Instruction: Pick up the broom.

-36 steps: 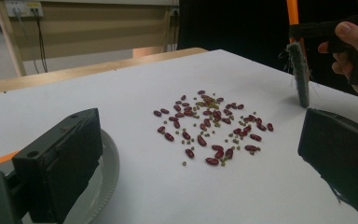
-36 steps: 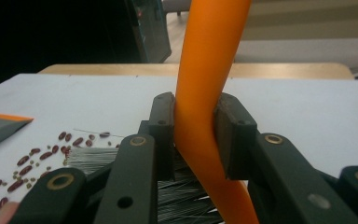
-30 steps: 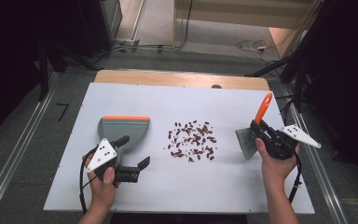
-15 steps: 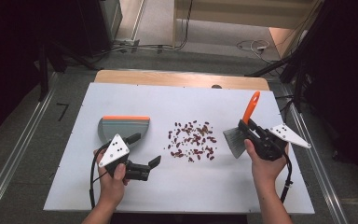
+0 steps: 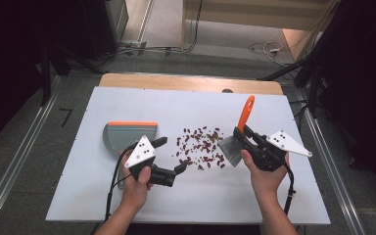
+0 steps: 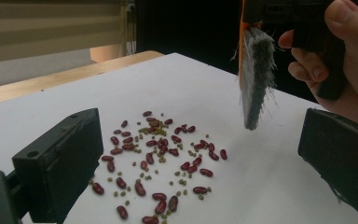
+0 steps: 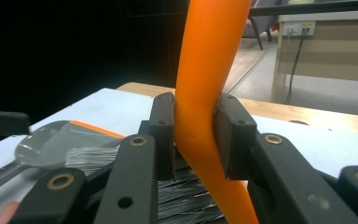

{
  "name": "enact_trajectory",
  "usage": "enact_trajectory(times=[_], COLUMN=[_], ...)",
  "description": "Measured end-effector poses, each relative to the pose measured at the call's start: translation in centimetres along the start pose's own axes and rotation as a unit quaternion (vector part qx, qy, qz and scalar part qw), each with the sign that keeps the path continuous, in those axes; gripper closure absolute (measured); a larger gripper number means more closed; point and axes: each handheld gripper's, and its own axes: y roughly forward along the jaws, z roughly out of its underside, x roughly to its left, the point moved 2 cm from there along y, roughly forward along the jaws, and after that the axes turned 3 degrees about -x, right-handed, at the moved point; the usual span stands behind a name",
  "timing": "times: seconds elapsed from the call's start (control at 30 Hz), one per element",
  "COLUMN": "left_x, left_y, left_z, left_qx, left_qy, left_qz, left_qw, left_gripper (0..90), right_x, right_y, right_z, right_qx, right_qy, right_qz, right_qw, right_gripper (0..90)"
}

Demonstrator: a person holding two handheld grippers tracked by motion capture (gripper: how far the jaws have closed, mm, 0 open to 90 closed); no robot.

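A pile of red beans and small green ones (image 5: 200,147) (image 6: 158,149) lies mid-table. A grey dustpan (image 5: 127,134) (image 7: 51,144) with an orange rim rests to their left. My right gripper (image 5: 243,135) (image 7: 193,140) is shut on the orange handle (image 5: 246,112) (image 7: 205,93) of a brush. Its grey bristles (image 5: 231,149) (image 6: 256,79) hang just right of the beans, above the table. My left gripper (image 5: 171,155) (image 6: 200,163) stands open and empty, low at the beans' near left, pointing across them toward the brush.
The white tabletop (image 5: 176,105) has bare room behind and in front of the beans. A wooden strip (image 5: 176,81) runs along its far edge. Cables (image 5: 166,49) lie on the floor beyond. The dustpan's handle runs back toward my left hand (image 5: 137,188).
My left gripper has moved right, away from the dustpan and up to the beans. My right gripper has carried the brush left, close to the beans. The dustpan has not moved.
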Motion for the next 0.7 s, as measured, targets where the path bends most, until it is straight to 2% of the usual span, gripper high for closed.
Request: enact_trajectory(times=[0.33,0.37,0.53,0.7], left_x=[-1.2,-1.4,-1.9,-3.0], left_y=[1.7,1.9,2.3,3.3], left_z=[0.3,0.2,0.3,0.4], left_qx=[0.011,0.009,0.006,0.023], left_qy=[-0.003,-0.009,-0.014,-0.021], left_qz=[0.026,0.03,0.037,0.049], left_qw=[0.9996,0.9995,0.9992,0.9983], left_gripper=[0.1,0.1,0.1,0.2], right_x=[2.1,2.6,3.6,4.7], right_y=[0.6,0.7,0.9,1.1], right_z=[0.1,0.1,0.0,0.0], right_qx=[0.003,0.001,-0.001,-0.002], right_qy=[-0.011,-0.012,-0.01,-0.016], right_qz=[-0.021,-0.025,-0.035,-0.047], right_qw=[0.9997,0.9996,0.9993,0.9988], right_gripper=[69.1,69.0,69.1,69.0])
